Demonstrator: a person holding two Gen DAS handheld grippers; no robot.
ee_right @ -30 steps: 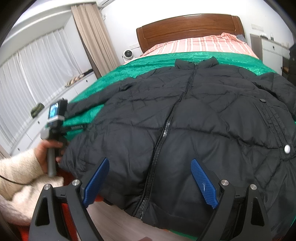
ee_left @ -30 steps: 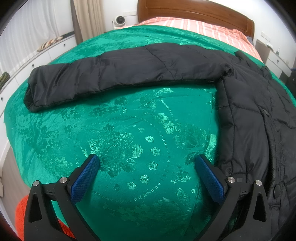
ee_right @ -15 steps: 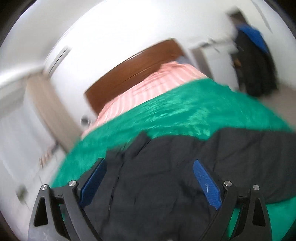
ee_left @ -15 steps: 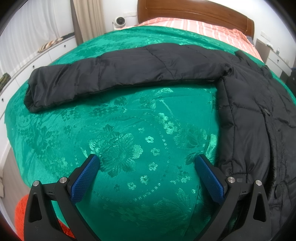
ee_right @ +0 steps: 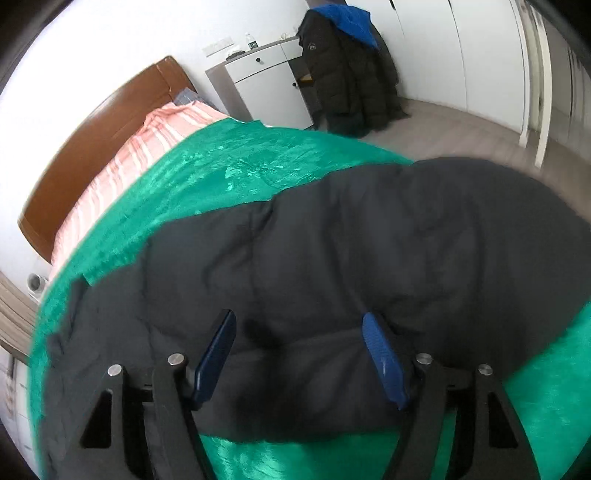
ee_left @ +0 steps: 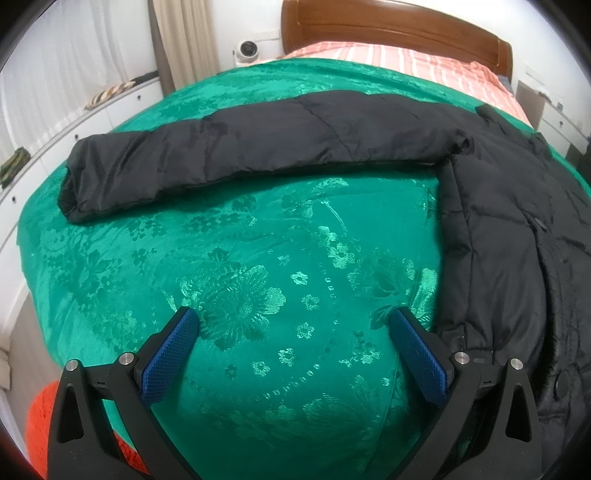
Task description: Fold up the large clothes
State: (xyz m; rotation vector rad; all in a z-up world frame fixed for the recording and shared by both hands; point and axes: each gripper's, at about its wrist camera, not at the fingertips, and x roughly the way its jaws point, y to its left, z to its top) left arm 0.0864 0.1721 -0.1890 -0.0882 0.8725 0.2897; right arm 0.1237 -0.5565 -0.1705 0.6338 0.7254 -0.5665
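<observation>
A large black puffer jacket (ee_left: 517, 229) lies spread on a bed with a green floral cover (ee_left: 258, 277). Its left sleeve (ee_left: 240, 155) stretches out flat to the left. My left gripper (ee_left: 293, 321) is open and empty, over bare cover just left of the jacket's side hem. In the right wrist view the jacket's right sleeve (ee_right: 369, 251) lies across the cover (ee_right: 229, 173). My right gripper (ee_right: 299, 325) is open, low over this sleeve with its blue fingertips (ee_right: 373, 328) close to the fabric; contact is unclear.
A wooden headboard (ee_left: 388, 29) and pink striped bedding (ee_left: 406, 62) are at the far end. White drawers (ee_left: 74, 122) run along the left. A white cabinet (ee_right: 266, 81) with dark coats (ee_right: 347, 74) hung on it stands to the right, beside grey floor (ee_right: 461, 133).
My right gripper has swung from the jacket's front hem to the right sleeve, and the view is tilted. The left gripper and the jacket have not moved.
</observation>
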